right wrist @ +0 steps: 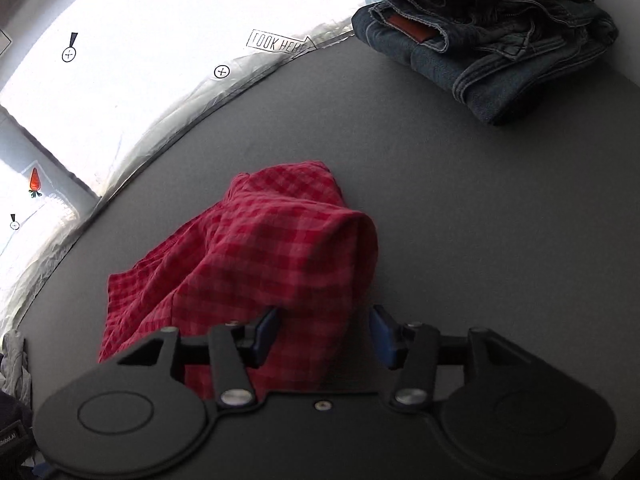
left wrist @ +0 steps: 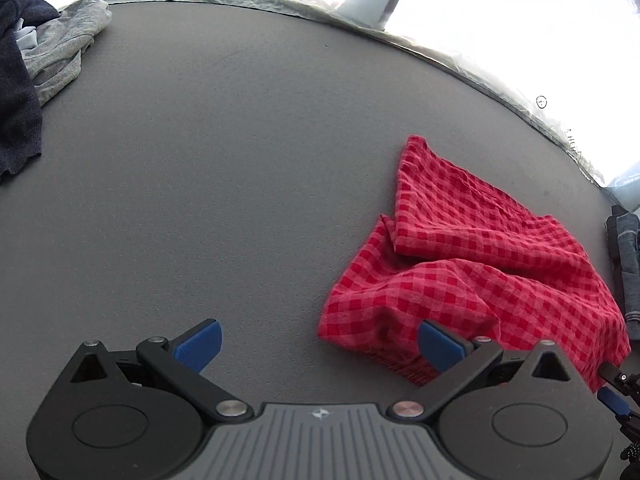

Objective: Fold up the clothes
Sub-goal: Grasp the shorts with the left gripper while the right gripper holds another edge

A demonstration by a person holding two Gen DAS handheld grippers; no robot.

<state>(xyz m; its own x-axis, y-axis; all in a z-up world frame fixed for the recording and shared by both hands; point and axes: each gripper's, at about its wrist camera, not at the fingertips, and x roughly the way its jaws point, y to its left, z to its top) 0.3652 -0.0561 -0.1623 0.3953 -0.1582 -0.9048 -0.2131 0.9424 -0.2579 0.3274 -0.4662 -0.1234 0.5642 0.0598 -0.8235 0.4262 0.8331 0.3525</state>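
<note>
1. A heap of grey and navy clothes is seen at the surface's far left.
2. The left gripper is held with jaws wide, empty.
3. The red checked cloth lies crumpled mid-surface, between the half-open jaws of the right gripper, not pinched.
4. Folded jeans are stacked far right.

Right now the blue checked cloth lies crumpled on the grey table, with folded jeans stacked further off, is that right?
Not quite: the checked cloth is red, not blue, as the right wrist view shows. It does lie crumpled on the grey table, with the folded jeans stacked further off.
</note>
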